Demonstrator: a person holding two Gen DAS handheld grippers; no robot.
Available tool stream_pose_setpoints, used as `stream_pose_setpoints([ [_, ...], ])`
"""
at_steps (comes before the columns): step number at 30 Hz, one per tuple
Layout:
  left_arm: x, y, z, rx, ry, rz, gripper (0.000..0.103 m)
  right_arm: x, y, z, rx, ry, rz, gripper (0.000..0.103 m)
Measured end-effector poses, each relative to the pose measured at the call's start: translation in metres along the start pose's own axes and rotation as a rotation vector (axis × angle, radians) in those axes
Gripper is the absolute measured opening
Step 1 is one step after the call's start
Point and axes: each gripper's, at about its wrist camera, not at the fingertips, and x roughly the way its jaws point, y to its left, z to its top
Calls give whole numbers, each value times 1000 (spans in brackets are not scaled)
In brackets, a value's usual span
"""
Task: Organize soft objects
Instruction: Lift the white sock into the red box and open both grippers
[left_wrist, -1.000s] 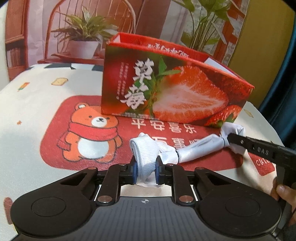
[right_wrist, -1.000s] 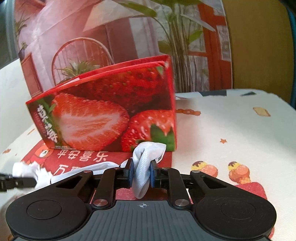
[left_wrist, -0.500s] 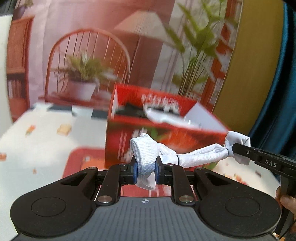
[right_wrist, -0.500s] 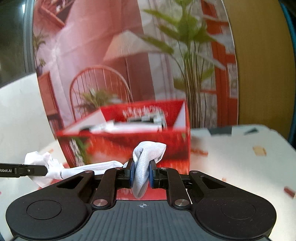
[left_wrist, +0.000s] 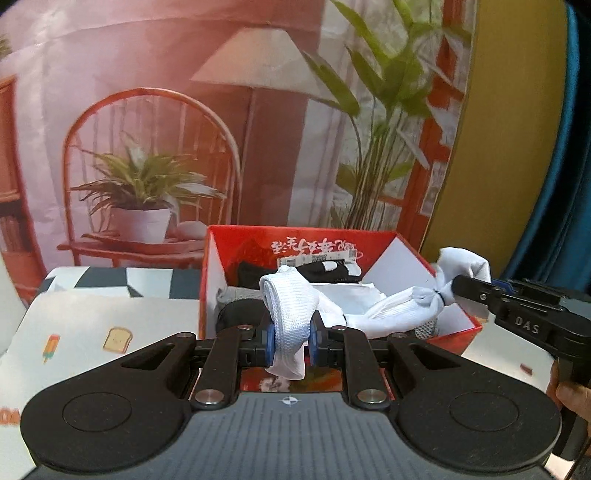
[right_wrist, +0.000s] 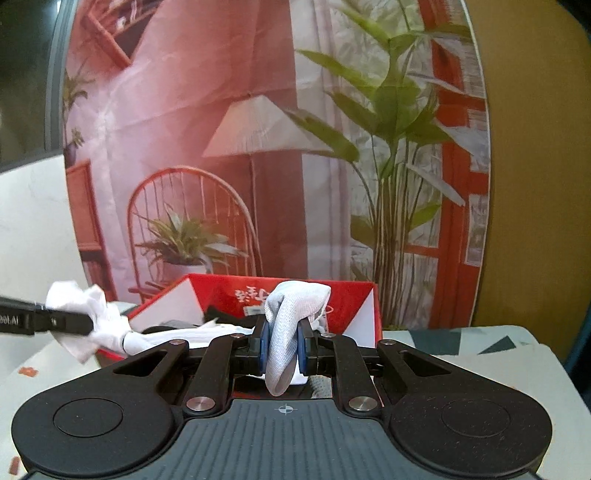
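A white knotted sock bundle (left_wrist: 373, 310) hangs stretched between my two grippers, above the open red strawberry box (left_wrist: 207, 280). My left gripper (left_wrist: 290, 334) is shut on one end of it. My right gripper (right_wrist: 282, 341) is shut on the other end (right_wrist: 291, 314); its black finger also shows in the left wrist view (left_wrist: 476, 295). The left gripper's finger (right_wrist: 55, 321) shows at the left of the right wrist view. The box (right_wrist: 369, 317) holds black and white socks (left_wrist: 325, 271).
The box stands on a tablecloth (left_wrist: 92, 321) printed with small food pictures. Behind it hangs a backdrop (left_wrist: 184, 129) picturing a chair, lamp and plants. A blue curtain (left_wrist: 576, 184) is at the far right.
Both grippers have risen with the sock bundle, from low on the table in front of the box to above its open top. The box's inside has come into view.
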Motion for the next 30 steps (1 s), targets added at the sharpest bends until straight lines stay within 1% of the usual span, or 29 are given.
stream_pose_setpoints([
  [5, 37, -6, 9, 32, 119, -22, 18, 33, -5, -1, 1, 105, -4, 14],
  [9, 60, -12, 5, 64, 174, -16, 18, 51, -6, -8, 9, 182, 3, 14],
  [14, 80, -20, 2, 92, 207, -2, 18, 67, -7, -13, 35, 242, 18, 14],
  [19, 96, -16, 2, 69, 245, 15, 18, 78, -8, -15, 58, 281, 31, 14],
  [24, 104, -14, 2, 56, 250, 26, 19, 85, -6, -15, 60, 302, 36, 14],
  [26, 104, -13, 1, 50, 242, 26, 21, 88, -6, -16, 61, 310, 32, 14],
  [27, 103, -13, 1, 57, 233, 24, 24, 88, -6, -16, 57, 313, 30, 14],
  [28, 102, -14, 1, 70, 223, 26, 36, 88, -6, -16, 50, 314, 25, 14],
  [29, 99, -15, 1, 84, 210, 29, 53, 88, -6, -16, 43, 313, 18, 14],
  [30, 95, -16, 2, 92, 197, 33, 61, 88, -7, -16, 35, 310, 12, 16],
])
